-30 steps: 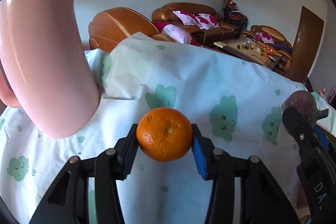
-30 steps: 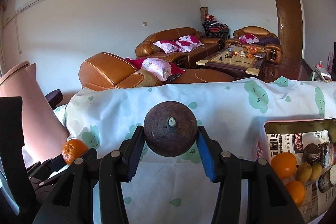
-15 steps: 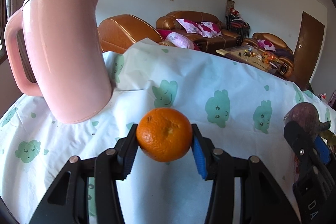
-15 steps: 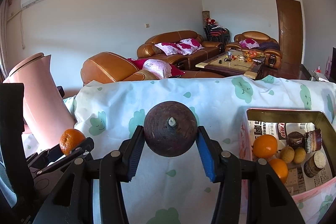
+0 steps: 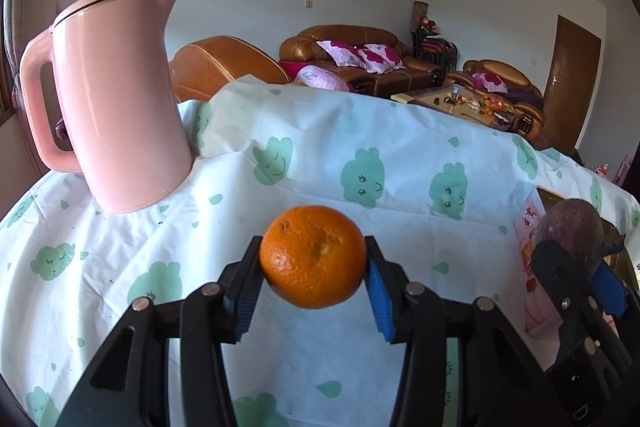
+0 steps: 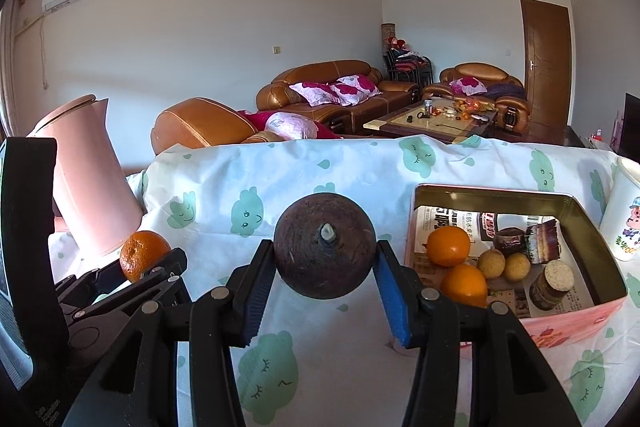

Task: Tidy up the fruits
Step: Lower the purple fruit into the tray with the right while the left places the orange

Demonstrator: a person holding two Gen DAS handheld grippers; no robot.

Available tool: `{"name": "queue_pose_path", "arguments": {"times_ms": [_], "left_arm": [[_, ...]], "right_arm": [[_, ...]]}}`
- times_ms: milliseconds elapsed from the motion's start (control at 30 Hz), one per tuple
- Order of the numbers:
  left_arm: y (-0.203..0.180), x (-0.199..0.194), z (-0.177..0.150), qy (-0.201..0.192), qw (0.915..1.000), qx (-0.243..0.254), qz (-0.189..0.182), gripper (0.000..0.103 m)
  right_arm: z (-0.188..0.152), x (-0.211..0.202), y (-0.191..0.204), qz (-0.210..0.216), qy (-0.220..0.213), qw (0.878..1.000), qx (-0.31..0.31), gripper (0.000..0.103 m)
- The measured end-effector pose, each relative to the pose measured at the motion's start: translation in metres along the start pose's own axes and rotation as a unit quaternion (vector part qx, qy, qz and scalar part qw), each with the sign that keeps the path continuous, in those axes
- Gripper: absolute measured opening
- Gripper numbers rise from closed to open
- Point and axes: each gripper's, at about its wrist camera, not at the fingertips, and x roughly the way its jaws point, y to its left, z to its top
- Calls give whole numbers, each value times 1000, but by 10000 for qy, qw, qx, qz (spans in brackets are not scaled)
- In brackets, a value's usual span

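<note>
The left gripper (image 5: 314, 259) clamps a round, dimpled orange mandarin (image 5: 313, 255) above the white cloud-print tablecloth (image 5: 320, 163), right of the glossy pink plastic kettle (image 5: 114, 99). The right gripper (image 6: 325, 253) grips a dark brown, rough-skinned round fruit (image 6: 325, 251) (stem stub facing the camera) just left of the open newspaper-lined pink tin box (image 6: 576, 311), which holds two oranges (image 6: 448, 245), small yellowish fruits and jars.

Kettle: pink kettle (image 5: 116, 99) — upright on the cloud-print cloth (image 5: 320, 155)
Cup: white cartoon cup (image 6: 626, 215) — just beside the tin
Background: brown leather sofas (image 6: 324, 87), wooden door (image 6: 546, 63)
</note>
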Motion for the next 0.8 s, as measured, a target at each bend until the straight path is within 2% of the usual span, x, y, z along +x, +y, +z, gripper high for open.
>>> {"name": "queue_pose_path", "arguments": {"times_ms": [367, 800], "left_arm": [[-39, -26, -14, -170, 9990, 358, -223, 49], [-108, -52, -22, -423, 9916, 801, -920, 49]], "right_arm": [[-6, -27, -37, -122, -77, 9999, 12, 52], [-5, -56, -104, -501, -294, 9982, 172, 52]]}}
